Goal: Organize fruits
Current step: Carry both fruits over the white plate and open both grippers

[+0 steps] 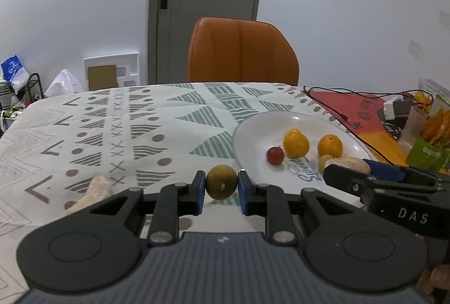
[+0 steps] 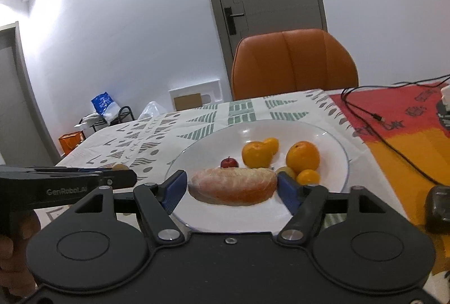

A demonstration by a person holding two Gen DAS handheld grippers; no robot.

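While both grippers carry fruit, everything is placed here relative to the white plate (image 2: 334, 135).

Pomelo segment: peeled pink wedge (image 2: 233, 185), over the plate's near part; whether it touches the plate cannot be told.
Long axis: runs crosswise, from one blue pad to the other.
Right gripper: (image 2: 233, 187) its pads press the segment's two ends, so it grips the wedge and is the nearer gripper to the plate.
Greenish-brown fruit: round (image 1: 221, 182), just off the plate's left rim, above the patterned tablecloth (image 1: 112, 121).
Left gripper: (image 1: 221, 188) clamped on that round fruit, pads on its two sides.
Decisive relation: the plate lies to the right of the left gripper, so its fruit likely needs a short rightward carry over the rim.
Already on plate: two oranges (image 1: 295, 143) (image 1: 330, 146), a small red fruit (image 1: 275, 155), a small green one (image 1: 325, 161).
Still off plate: another pale segment (image 1: 97, 188) on the cloth, left of the plate.
Beyond: orange chair (image 1: 242, 51) behind the plate.
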